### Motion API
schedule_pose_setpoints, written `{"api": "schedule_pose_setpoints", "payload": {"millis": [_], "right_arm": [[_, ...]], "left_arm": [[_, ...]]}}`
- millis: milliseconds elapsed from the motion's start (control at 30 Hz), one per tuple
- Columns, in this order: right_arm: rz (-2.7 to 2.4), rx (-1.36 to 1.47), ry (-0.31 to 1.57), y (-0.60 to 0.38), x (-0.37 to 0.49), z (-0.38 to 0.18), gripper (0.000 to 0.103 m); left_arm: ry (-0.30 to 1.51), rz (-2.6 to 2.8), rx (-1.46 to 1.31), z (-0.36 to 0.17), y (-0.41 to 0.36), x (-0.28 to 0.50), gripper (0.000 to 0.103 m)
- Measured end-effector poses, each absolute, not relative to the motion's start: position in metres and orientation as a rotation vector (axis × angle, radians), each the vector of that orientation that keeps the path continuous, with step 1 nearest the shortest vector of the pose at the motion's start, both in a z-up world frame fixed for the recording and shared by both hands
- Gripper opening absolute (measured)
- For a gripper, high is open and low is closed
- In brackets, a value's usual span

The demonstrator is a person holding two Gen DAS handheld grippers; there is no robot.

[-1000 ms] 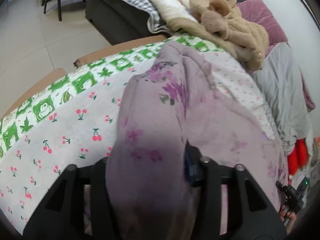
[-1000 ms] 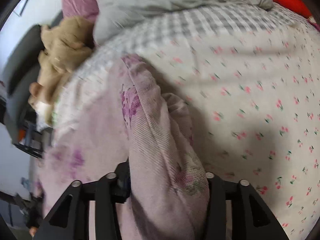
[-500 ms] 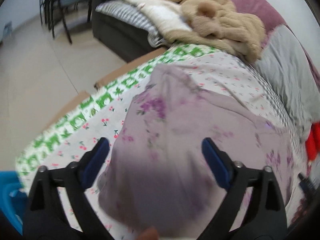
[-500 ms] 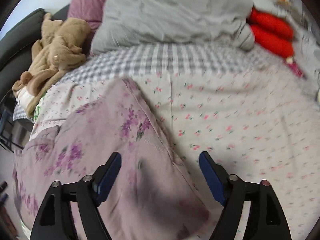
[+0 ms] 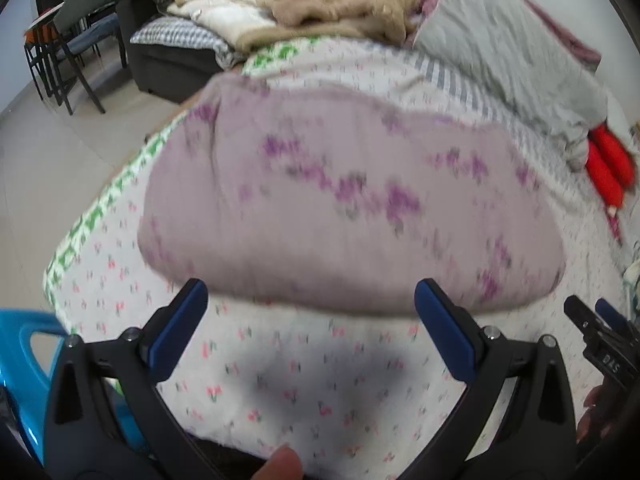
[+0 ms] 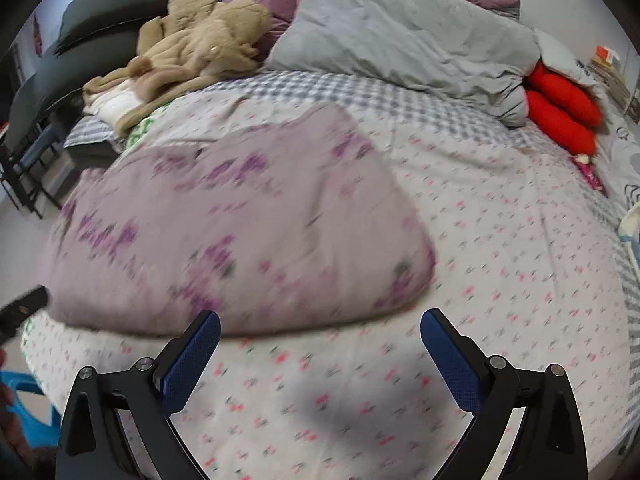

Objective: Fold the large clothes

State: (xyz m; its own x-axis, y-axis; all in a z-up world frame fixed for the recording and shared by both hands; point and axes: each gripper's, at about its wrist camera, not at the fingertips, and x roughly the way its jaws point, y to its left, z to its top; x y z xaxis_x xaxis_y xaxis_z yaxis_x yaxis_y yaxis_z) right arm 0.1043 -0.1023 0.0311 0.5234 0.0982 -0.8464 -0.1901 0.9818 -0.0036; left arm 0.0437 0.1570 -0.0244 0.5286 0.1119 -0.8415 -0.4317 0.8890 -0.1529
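The left gripper is spread wide with nothing between its pads. The right gripper has its jaws opening, also empty. The lilac flowered garment lies folded on the cherry-print sheet, at 12 o'clock from both claws. I think the top layer may slide, because nothing presses it. At 11 o'clock lies a beige fleece, at 1 o'clock a grey pillow and red cushions, crowding the far edge
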Motion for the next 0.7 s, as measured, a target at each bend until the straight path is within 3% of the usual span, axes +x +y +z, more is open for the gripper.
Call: {"api": "schedule_pose_setpoints", "payload": {"millis": [700], "right_arm": [[0.208,-0.198,1.061,-0.072,0.086,0.001,0.101]], "left_arm": [[0.996,0.293,-0.366,-0.041,0.117,0.041,0.103]]}}
